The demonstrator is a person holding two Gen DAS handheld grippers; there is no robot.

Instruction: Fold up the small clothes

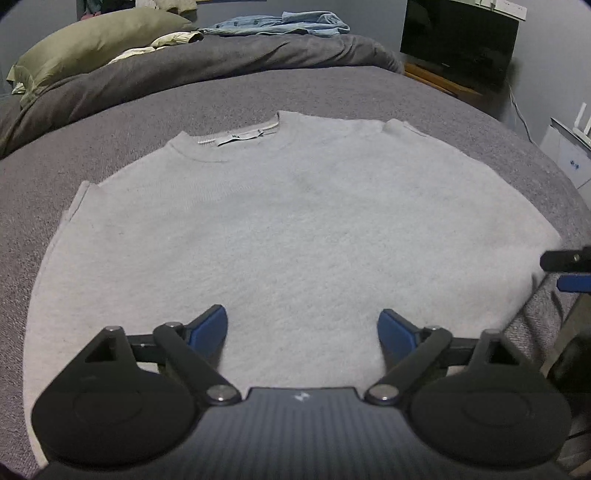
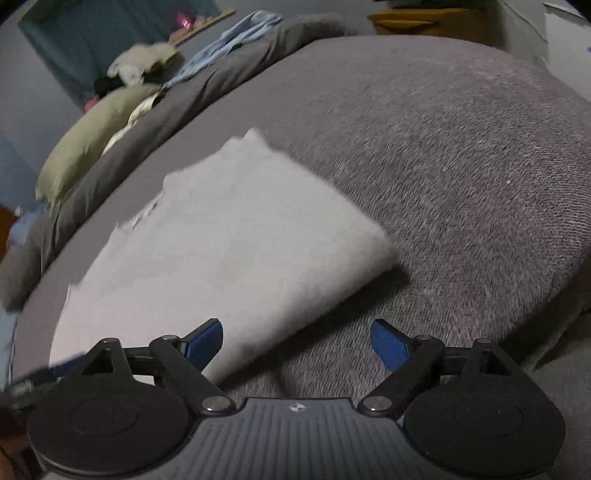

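Observation:
A light grey knit sweater point(image 1: 280, 229) lies flat on the grey bed, collar and label at the far side, sleeves folded under. My left gripper point(image 1: 301, 332) is open, hovering over the sweater's near hem. My right gripper point(image 2: 297, 345) is open at the sweater's near right corner point(image 2: 236, 258), its left finger over the fabric, its right finger over the bedspread. The right gripper's tip also shows at the right edge of the left wrist view point(image 1: 565, 260).
A grey bedspread point(image 2: 461, 166) covers the bed. A rolled grey duvet point(image 1: 184, 70), an olive pillow point(image 1: 92, 40) and a blue shirt point(image 1: 284, 24) lie at the far side. A black TV point(image 1: 458, 40) on a wooden stand is at the far right.

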